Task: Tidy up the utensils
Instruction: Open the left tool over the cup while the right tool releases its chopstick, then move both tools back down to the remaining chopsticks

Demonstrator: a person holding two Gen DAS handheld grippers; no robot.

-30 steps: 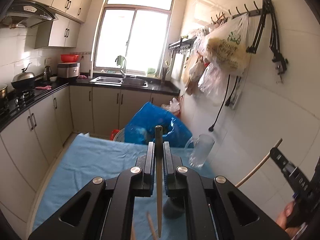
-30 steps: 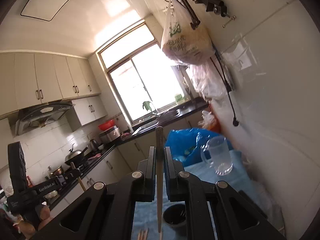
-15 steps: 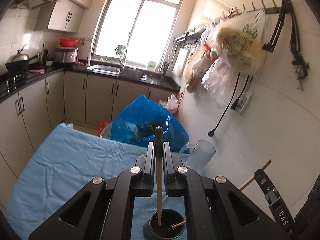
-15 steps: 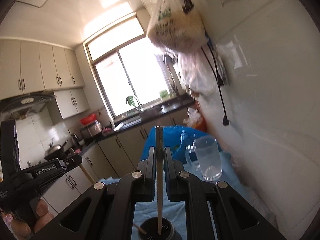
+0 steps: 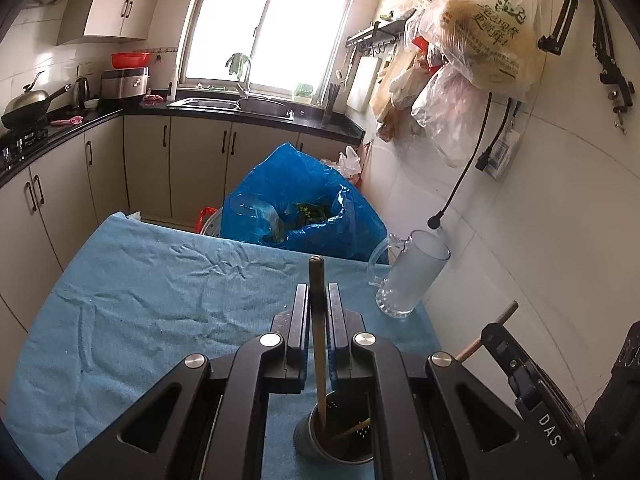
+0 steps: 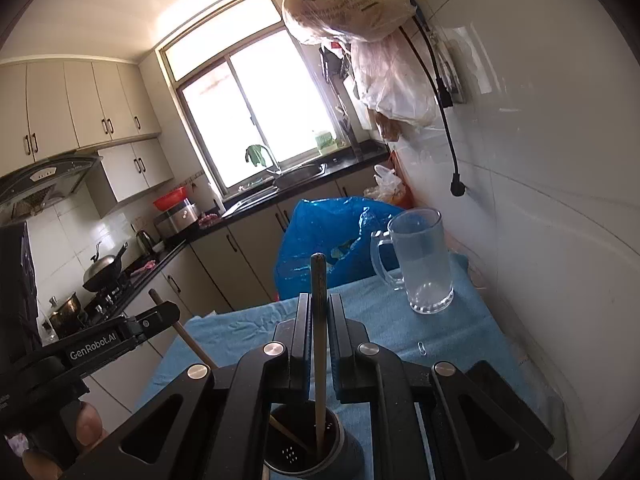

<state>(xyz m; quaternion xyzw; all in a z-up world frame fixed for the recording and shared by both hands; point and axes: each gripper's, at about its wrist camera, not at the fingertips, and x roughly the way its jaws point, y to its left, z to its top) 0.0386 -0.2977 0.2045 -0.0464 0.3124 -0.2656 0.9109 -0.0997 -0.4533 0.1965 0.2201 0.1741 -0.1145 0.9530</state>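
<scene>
Left gripper (image 5: 318, 312) clamped on chopstick (image 5: 318, 340), right gripper (image 6: 319, 320) on second chopstick (image 6: 319, 344) — tips inside dark holder (image 6: 304, 440) on blue cloth (image 5: 160, 300). Light, stiff, smooth sticks — likely slippery; best pinched mid-shaft, released gently

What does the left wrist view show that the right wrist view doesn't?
Only the left wrist view shows the open top of the blue bag with greens inside.

Only the right wrist view shows the range hood and a paper clip on the cloth.

Both show each gripper, left gripper and right gripper, shut on a chopstick whose tip dips into the dark holder, plus the glass mug and blue cloth.
</scene>
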